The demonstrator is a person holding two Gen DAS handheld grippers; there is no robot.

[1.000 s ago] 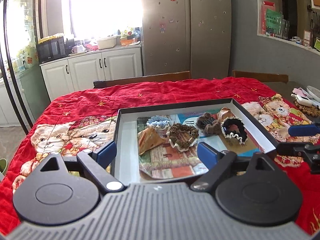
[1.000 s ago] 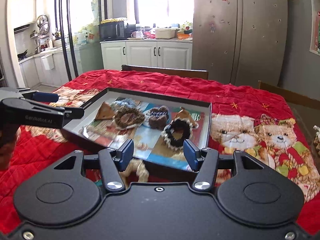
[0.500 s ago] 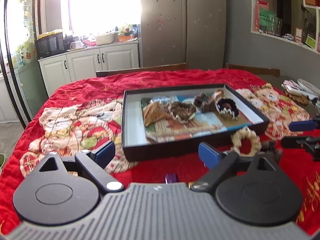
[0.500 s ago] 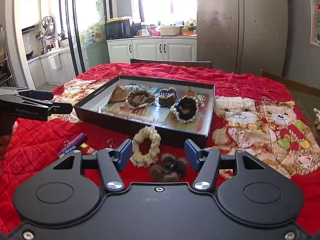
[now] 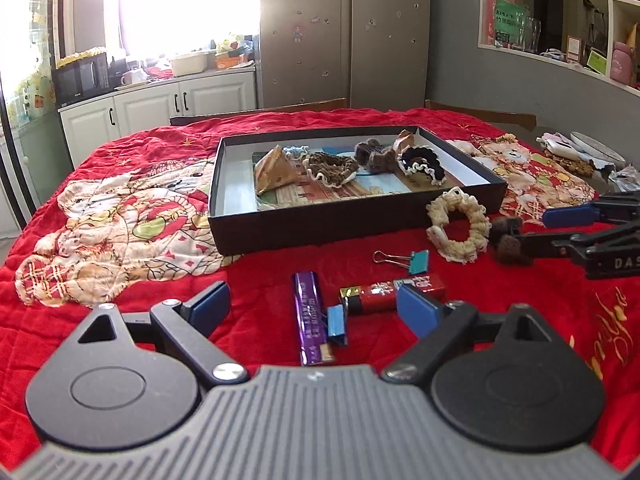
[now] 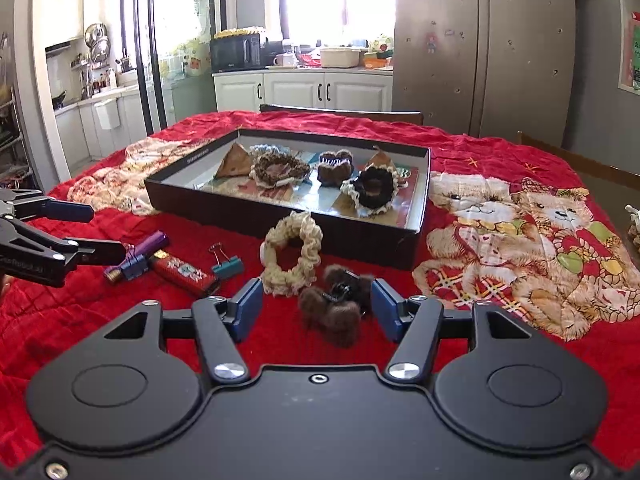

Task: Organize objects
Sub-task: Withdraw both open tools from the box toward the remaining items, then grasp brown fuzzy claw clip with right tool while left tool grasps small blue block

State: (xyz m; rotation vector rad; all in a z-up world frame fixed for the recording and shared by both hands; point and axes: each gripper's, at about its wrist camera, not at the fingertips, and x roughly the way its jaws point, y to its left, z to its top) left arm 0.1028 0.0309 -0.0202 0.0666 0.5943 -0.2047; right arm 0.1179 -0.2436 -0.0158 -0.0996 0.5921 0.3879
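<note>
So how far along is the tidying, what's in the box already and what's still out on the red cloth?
Done: several hair scrunchies and clips lie in the black box. In hand: nothing yet; the right gripper is open around the brown furry clip, and the left gripper is open over the purple lighter. Left on the cloth: cream scrunchie, red lighter, teal binder clip, blue clip.

Daylight from window [image 5: 188, 4] blown out w/ glare; table sharp; fisheye bends edges; near tool body soft.
</note>
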